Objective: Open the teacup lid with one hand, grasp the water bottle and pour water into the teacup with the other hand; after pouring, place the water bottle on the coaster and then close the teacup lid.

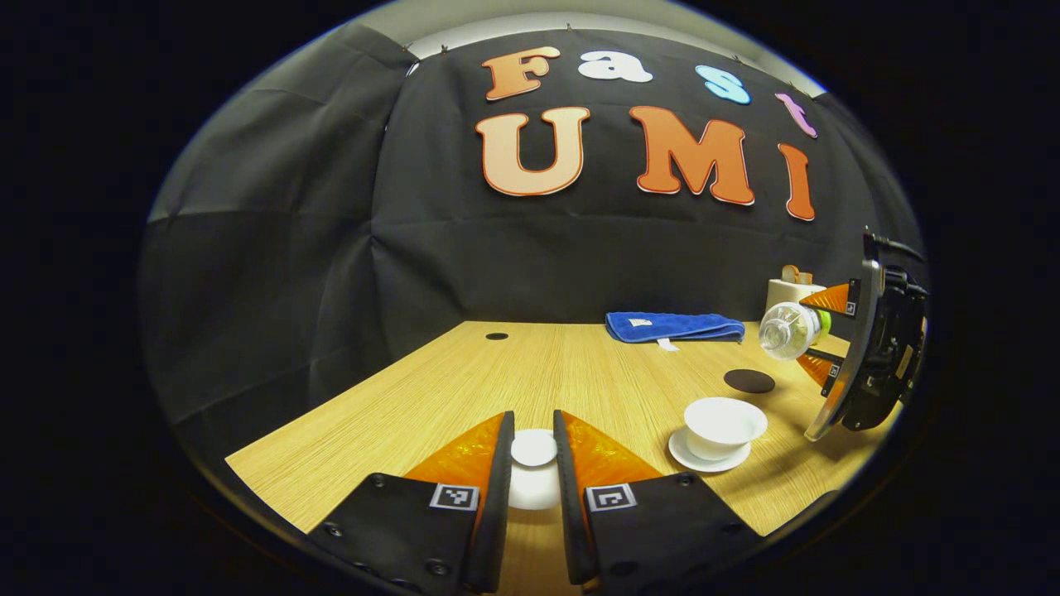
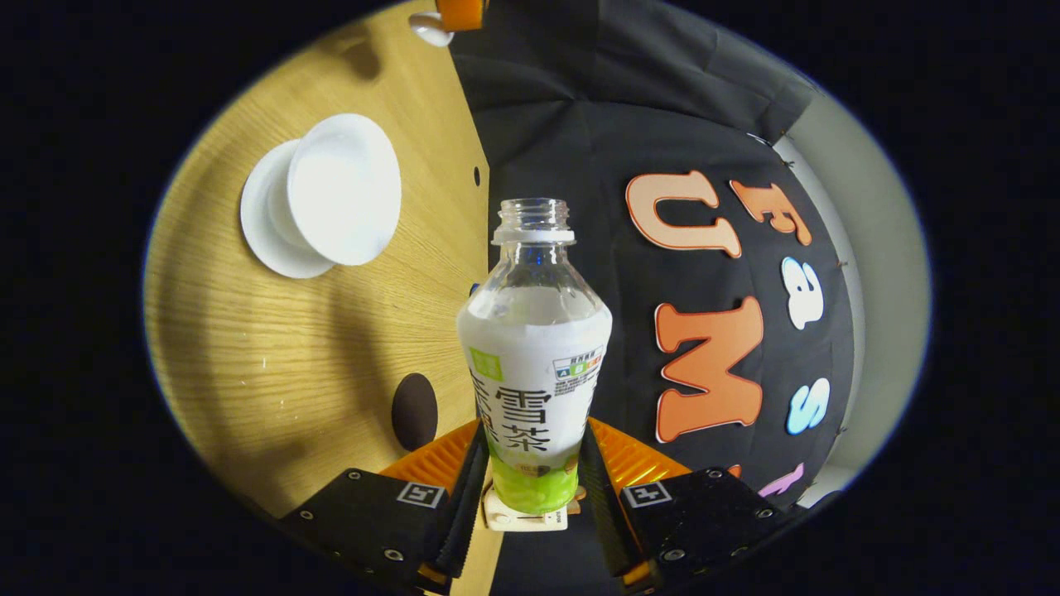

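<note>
The wooden bench (image 1: 464, 372) runs back to the black booth wall. At its far edge lies a folded blue towel (image 1: 675, 326), and toward the far right corner stands a white box (image 1: 791, 294) with a wooden piece on top.

The right tongs (image 1: 816, 335) hang over the right side of the bench, turned sideways, and both fingers press on the lower body of the water bottle (image 2: 534, 348). The bottle is uncapped and lies roughly level in the air, its open neck pointing toward the bench's middle, above and beyond the teacup. A little water shows inside near the shoulder.

The left tongs (image 1: 534, 451) sit low at the near edge, closed on the white teacup lid (image 1: 533, 468), with the lid's knob between the fingers.

The white teacup (image 1: 722, 424) stands uncovered on its white saucer (image 1: 708, 458) near the right edge. Just beyond it the dark round coaster (image 1: 749, 381) lies bare on the wood.
</note>
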A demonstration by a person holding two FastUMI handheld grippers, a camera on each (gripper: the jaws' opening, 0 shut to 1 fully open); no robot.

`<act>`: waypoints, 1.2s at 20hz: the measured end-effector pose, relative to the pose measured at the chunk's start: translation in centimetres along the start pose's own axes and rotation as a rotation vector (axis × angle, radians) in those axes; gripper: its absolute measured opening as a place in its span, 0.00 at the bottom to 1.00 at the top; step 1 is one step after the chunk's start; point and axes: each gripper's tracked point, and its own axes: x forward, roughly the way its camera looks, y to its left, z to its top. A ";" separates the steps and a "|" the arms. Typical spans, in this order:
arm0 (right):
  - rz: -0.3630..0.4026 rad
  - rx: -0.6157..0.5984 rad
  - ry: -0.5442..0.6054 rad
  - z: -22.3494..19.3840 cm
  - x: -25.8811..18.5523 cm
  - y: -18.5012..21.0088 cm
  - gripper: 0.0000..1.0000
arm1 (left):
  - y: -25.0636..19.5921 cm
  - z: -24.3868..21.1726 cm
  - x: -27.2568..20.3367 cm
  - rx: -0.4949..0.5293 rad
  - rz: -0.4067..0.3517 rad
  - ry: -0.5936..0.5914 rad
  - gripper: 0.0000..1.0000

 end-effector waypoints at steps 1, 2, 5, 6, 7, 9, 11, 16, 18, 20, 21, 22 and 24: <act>-0.009 -0.027 -0.009 0.1 0.1 -0.1 0.64 | 0.0 -0.1 -0.1 0.000 -0.001 0.000 0.33; -0.016 -0.053 -0.017 0.4 0.3 -0.3 0.66 | 0.0 -0.1 -0.2 0.000 0.000 -0.001 0.31; -0.008 -0.110 -0.035 0.6 0.4 0.5 0.63 | 0.2 -0.4 0.1 0.001 0.006 0.003 0.33; -0.003 -0.125 -0.041 0.7 0.4 0.7 0.64 | 0.2 -0.4 -0.1 0.000 0.007 0.007 0.31; -0.004 -0.139 -0.045 0.6 0.4 0.8 0.63 | 0.1 -0.4 -0.2 -0.004 0.004 0.006 0.33; -0.018 -0.168 -0.051 0.8 0.4 0.6 0.63 | 0.2 -0.5 -0.3 -0.004 0.003 0.008 0.33; -0.031 -0.196 -0.058 0.9 0.3 0.5 0.66 | 0.2 -0.5 -0.3 0.000 0.006 0.007 0.33; -0.030 -0.233 -0.089 1.4 0.3 0.1 0.63 | 0.3 -0.5 -0.7 -0.001 0.007 0.007 0.33; -0.042 -0.249 -0.095 1.4 0.4 -0.2 0.64 | 0.4 -0.4 -0.8 0.004 0.011 0.004 0.33; -0.057 -0.259 -0.101 1.6 0.3 -0.4 0.64 | 0.6 -0.3 -0.8 0.010 0.016 0.000 0.33; -0.064 -0.264 -0.104 1.7 0.2 -0.5 0.63 | 0.6 -0.1 -0.9 0.011 0.015 -0.002 0.33; -0.068 -0.271 -0.108 1.7 0.2 -0.6 0.64 | 0.5 -0.1 -1.0 0.011 0.014 -0.003 0.33; -0.065 -0.293 -0.121 1.9 0.6 -0.8 0.63 | 0.4 0.0 -0.9 0.008 0.011 -0.004 0.33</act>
